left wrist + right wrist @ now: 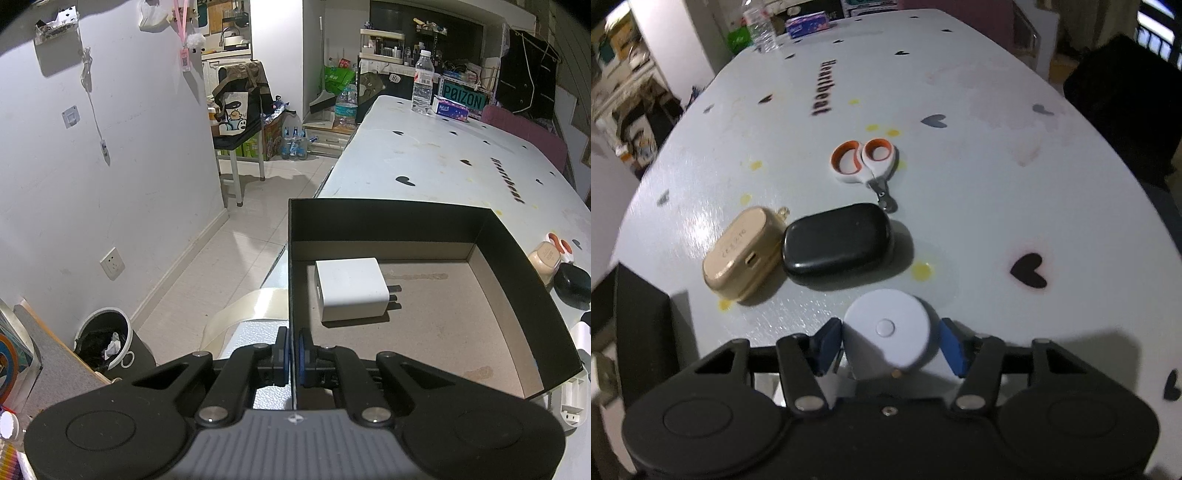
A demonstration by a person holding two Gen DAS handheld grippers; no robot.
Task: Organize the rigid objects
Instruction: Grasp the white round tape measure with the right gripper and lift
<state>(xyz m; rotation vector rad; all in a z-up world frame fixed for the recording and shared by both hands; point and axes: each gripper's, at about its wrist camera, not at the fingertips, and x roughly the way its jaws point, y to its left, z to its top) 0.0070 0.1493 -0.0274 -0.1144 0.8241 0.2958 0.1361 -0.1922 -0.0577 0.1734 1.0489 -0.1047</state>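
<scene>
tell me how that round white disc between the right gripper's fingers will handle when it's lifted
The round white disc looks like hard, smooth plastic, so it probably stays stiff but may slip against the pads. The right gripper meets its curved rim, so it could pivot or squirt out if squeezed off-centre. On edge it would likely roll; lying flat it should sit steady.

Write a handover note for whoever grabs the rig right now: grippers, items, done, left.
Left hand-held gripper: shut on the black box wall, steadying it.
Right hand-held gripper: pads either side of the white round disc; contact unclear.
Done: white charger lies in the box.
Left on the table: disc, black case, gold case, small scissors.
</scene>
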